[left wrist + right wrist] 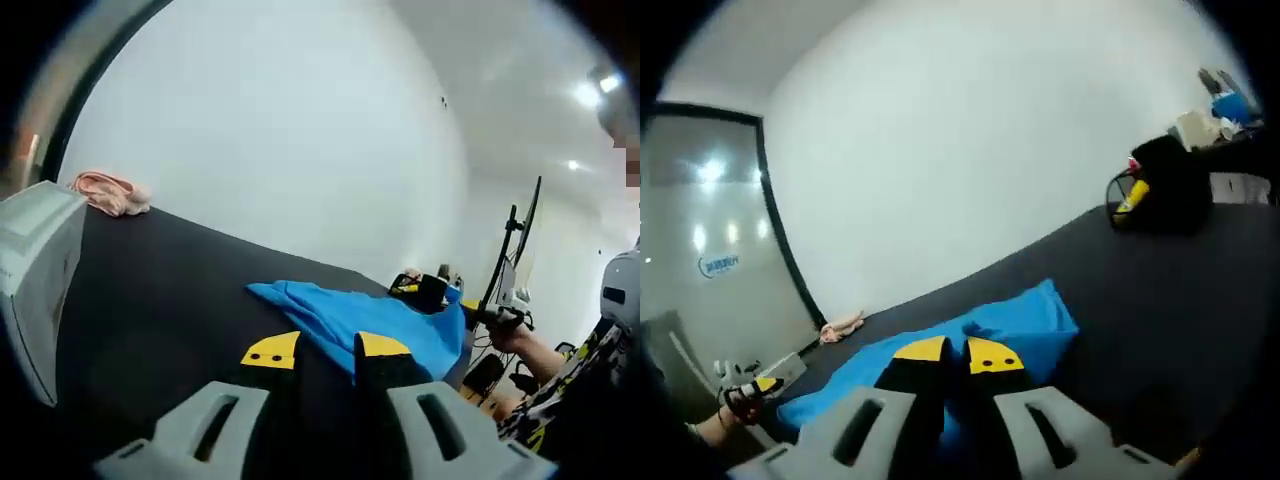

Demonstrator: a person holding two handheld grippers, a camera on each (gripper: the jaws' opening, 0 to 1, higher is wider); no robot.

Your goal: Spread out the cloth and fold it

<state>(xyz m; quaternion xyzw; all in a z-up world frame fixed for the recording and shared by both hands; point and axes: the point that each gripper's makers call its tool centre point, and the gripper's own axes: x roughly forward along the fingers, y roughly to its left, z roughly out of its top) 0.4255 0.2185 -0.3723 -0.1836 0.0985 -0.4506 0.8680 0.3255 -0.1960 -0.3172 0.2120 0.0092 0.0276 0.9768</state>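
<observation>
Left gripper view: left gripper [325,352] jaws apart near crumpled blue cloth [385,322] on black table [150,300]; right gripper [955,356] nearly closed, pinching that cloth.

White wall [300,130], black table [150,300], ceiling lights [590,92]

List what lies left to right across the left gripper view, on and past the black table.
Grey box → pink cloth → blue cloth → right gripper at the cloth's far edge → monitor
</observation>
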